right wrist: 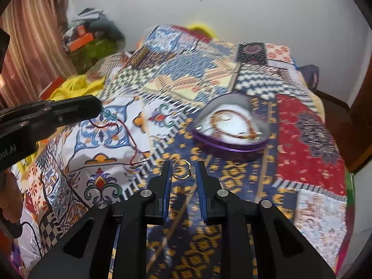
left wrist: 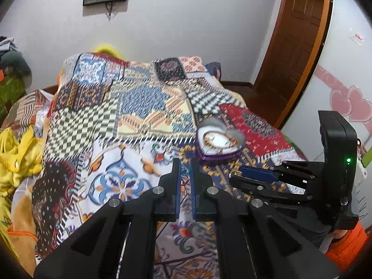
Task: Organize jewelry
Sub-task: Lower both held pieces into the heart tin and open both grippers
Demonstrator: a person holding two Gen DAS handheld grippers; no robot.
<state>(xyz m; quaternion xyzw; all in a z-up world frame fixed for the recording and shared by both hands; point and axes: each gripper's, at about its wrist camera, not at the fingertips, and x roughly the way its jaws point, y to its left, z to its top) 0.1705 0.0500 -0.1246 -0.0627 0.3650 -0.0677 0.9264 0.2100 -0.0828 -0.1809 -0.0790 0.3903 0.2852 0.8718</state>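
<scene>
A purple heart-shaped jewelry box [right wrist: 229, 127] lies open on the patterned bedspread, with a gold chain on its white lining; it also shows in the left wrist view [left wrist: 218, 140]. My left gripper [left wrist: 185, 171] is shut on a red thread bracelet with teal beads [right wrist: 126, 130], which hangs from its tips down to the bed. My right gripper [right wrist: 182, 171] holds a small gold ring [right wrist: 182, 169] between its fingers, in front of the box; it shows at the right in the left wrist view [left wrist: 234, 177].
The patchwork bedspread [right wrist: 302, 139] covers the bed. Yellow cloth [left wrist: 16, 153] lies at the left edge. A brown door [left wrist: 295, 46] and a white cabinet with pink hearts [left wrist: 348, 102] stand at the right. Clutter [right wrist: 93, 34] sits by the curtain.
</scene>
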